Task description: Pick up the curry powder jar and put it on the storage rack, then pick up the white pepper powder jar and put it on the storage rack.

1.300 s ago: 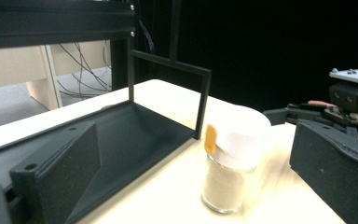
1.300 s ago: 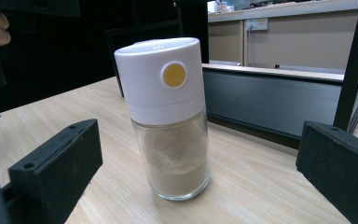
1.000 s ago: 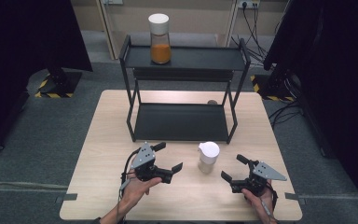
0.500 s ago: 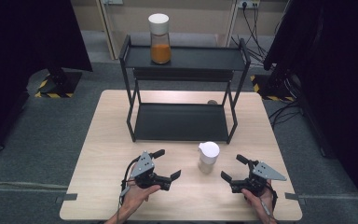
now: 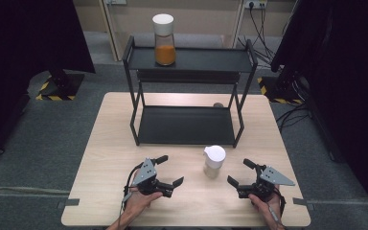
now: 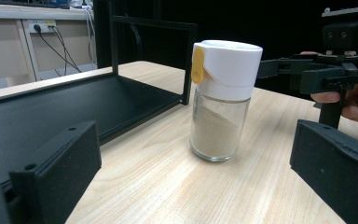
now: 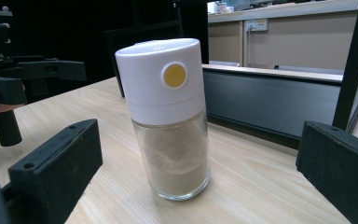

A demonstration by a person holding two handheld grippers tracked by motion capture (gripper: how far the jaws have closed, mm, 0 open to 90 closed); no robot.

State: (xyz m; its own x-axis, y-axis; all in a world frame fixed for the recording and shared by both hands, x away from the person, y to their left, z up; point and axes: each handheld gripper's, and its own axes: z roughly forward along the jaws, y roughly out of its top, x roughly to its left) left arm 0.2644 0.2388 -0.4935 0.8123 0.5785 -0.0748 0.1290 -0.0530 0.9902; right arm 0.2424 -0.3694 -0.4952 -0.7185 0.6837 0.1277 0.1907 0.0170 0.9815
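While both claws, left (image 5: 168, 170) and right (image 5: 238, 173), gape wide, a clumsy nudge could topple the tall shaker (image 5: 214, 161) on the counter (image 5: 110, 143).

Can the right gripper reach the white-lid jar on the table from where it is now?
Probably yes. The right gripper is open and points at the white-lid jar, which stands upright on bare table with nothing between them.

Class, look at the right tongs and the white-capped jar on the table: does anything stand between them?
Nothing visible does. The right tongs are open and face the jar across bare table; the rack stands behind the jar.
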